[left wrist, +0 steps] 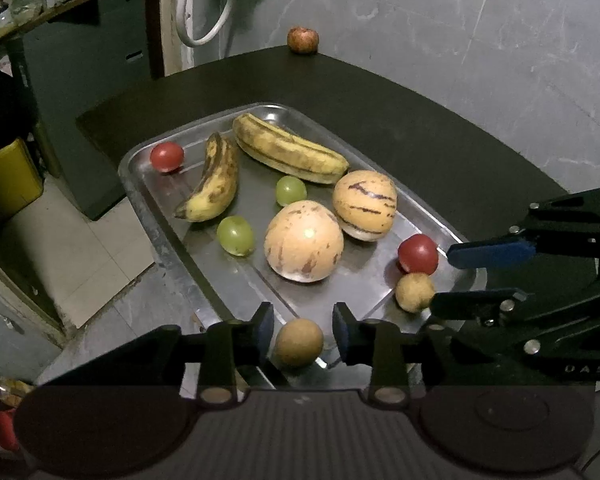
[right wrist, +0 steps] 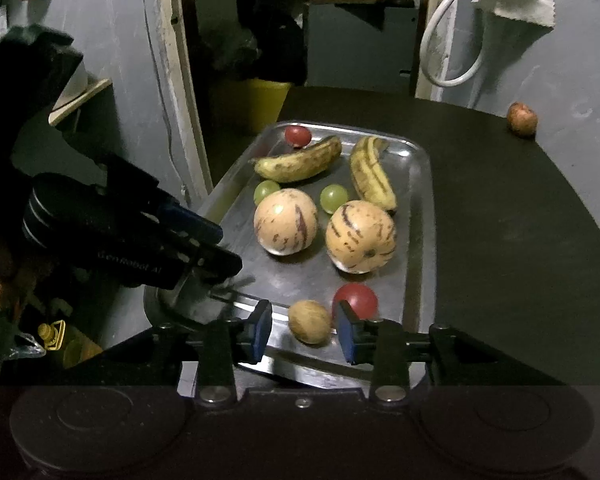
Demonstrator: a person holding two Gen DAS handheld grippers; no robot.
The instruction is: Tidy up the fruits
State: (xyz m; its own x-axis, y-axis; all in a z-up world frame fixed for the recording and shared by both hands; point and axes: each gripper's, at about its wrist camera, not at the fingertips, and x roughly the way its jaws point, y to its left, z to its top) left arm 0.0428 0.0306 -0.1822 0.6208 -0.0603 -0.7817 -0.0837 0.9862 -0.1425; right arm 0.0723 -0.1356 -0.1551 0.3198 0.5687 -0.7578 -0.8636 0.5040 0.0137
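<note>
Presently, note left gripper (left wrist: 303,330) spread astride brown fruit (left wrist: 299,342) at near rim of tray (left wrist: 140,184), pads not pressing. Note right gripper (right wrist: 305,326) likewise spread astride second brown fruit (right wrist: 310,321), beside tomato (right wrist: 356,300). Treat each fruit as lying dead ahead between pads. Find apple (right wrist: 522,119) off tray at far corner of table (right wrist: 500,220), probably nearer right hand. Use left view for both brown fruits; right view shows only second.
</note>
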